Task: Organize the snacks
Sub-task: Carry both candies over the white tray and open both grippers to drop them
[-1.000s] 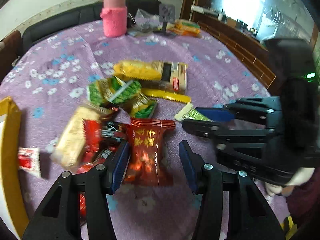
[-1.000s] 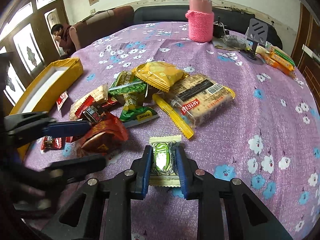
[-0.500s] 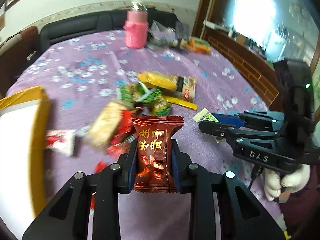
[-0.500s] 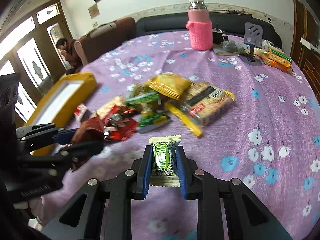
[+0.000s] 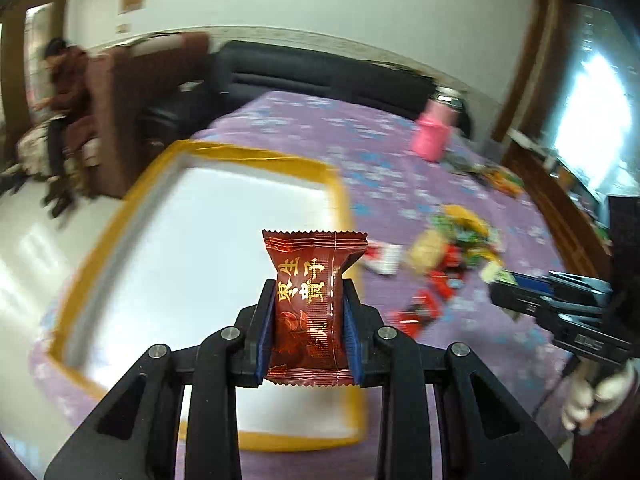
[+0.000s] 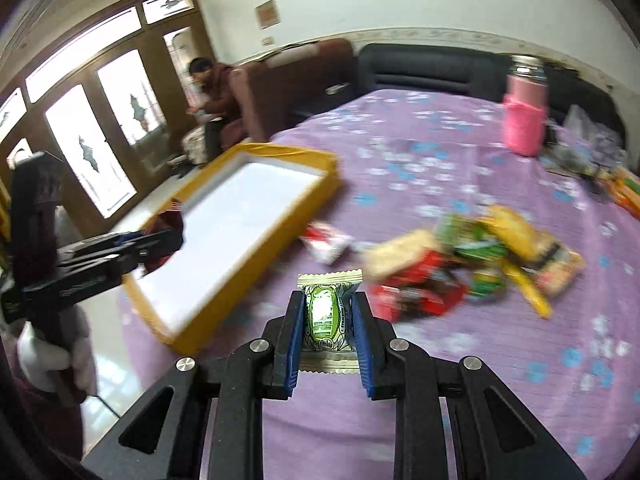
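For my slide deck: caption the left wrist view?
Left gripper grips a dark red snack packet above the yellow-rimmed white tray on a purple floral tablecloth.

Red snack (image 5: 310, 304) with gold characters is standing upright, clamped between blue pads, hanging over the near right part of the yellow tray (image 5: 200, 152), whose white floor is showing bare. Green snack (image 6: 326, 316) is sitting upright, pinched likewise, above purple cloth. Snack pile (image 6: 472, 264) is lying right of the tray, blurred.
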A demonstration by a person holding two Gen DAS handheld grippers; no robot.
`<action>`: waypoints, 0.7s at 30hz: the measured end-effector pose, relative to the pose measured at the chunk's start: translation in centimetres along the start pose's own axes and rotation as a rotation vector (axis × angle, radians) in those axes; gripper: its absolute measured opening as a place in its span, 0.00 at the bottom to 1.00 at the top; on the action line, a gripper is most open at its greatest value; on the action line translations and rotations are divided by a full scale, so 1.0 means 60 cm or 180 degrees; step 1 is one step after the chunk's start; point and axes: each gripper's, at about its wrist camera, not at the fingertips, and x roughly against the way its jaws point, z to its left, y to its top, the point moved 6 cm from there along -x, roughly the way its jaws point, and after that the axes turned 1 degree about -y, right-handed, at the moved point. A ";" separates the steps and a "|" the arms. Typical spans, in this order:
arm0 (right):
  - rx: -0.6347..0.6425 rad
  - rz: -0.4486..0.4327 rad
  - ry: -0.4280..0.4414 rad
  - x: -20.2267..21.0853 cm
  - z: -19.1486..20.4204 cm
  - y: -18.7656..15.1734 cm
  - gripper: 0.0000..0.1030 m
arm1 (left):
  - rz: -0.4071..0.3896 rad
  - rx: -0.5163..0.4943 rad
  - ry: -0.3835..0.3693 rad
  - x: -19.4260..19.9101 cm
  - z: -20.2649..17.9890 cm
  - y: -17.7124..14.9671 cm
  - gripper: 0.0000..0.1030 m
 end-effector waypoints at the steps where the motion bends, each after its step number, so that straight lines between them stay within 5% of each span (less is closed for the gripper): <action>1: 0.0022 0.0025 0.0067 -0.010 0.020 0.005 0.23 | -0.0013 0.0008 0.0112 0.000 0.017 -0.001 0.27; 11: 0.0295 0.0280 0.0405 -0.135 0.184 0.034 0.23 | 0.0123 0.0237 0.0512 -0.041 0.124 -0.023 0.27; 21: 0.0517 0.0487 0.0350 -0.215 0.245 0.023 0.22 | 0.0154 0.0279 0.0637 -0.063 0.152 -0.025 0.27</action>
